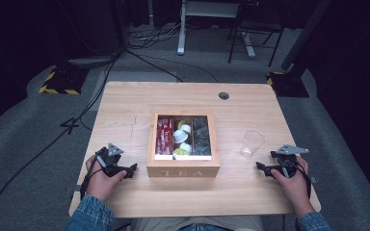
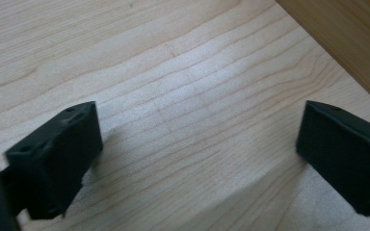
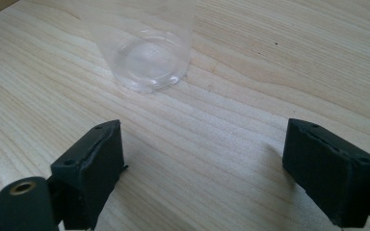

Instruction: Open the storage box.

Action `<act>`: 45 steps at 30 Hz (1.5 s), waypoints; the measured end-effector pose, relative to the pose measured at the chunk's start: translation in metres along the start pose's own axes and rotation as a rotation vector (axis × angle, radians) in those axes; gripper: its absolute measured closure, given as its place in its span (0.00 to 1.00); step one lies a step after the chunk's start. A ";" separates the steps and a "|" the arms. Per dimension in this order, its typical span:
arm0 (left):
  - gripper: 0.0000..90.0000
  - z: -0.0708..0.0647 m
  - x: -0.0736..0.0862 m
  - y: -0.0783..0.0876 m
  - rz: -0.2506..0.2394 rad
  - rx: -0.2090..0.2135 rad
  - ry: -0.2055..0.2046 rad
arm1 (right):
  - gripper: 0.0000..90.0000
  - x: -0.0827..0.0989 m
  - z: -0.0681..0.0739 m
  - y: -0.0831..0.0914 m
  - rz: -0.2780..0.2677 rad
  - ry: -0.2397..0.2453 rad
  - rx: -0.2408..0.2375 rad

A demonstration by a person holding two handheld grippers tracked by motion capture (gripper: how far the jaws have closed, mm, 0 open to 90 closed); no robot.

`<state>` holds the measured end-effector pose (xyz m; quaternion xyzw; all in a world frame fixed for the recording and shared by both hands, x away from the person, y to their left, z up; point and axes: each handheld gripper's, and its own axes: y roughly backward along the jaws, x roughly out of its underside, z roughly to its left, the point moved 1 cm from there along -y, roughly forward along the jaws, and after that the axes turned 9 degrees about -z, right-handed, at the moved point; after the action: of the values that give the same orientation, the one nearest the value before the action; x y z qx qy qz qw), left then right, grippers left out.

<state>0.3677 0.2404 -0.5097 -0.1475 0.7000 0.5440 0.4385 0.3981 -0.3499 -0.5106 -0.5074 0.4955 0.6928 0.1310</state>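
Both my grippers, left gripper (image 1: 131, 169) and right gripper (image 1: 260, 166), rest jaws apart, empty; likely next is the clear cup (image 1: 252, 143) just ahead of right: approach low, square, close gently, thin wall.

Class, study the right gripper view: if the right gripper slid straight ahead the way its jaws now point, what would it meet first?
Most likely the clear plastic cup. It stands upright on the table just ahead of the open right gripper, slightly left of centre, so the left jaw might touch it first; depth is hard to judge.
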 end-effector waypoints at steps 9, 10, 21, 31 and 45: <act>0.23 -0.002 -0.010 0.012 0.004 0.003 0.000 | 0.16 0.000 0.000 0.000 0.000 -0.001 -0.001; 0.23 -0.003 -0.012 0.014 0.003 0.007 0.002 | 0.16 0.000 0.000 0.000 0.000 -0.001 0.000; 0.26 -0.016 -0.026 0.034 0.005 0.066 -0.029 | 0.16 0.000 0.000 0.000 -0.002 0.001 -0.005; 0.28 -0.032 -0.040 0.050 -0.025 0.100 -0.083 | 0.16 0.000 0.000 0.000 -0.001 0.003 -0.006; 0.28 -0.067 -0.053 0.062 -0.050 0.251 -0.104 | 0.17 0.000 0.001 0.000 -0.002 0.005 -0.012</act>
<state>0.3260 0.1891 -0.4279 -0.0806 0.7351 0.4479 0.5025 0.3974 -0.3498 -0.5106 -0.5104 0.4912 0.6943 0.1272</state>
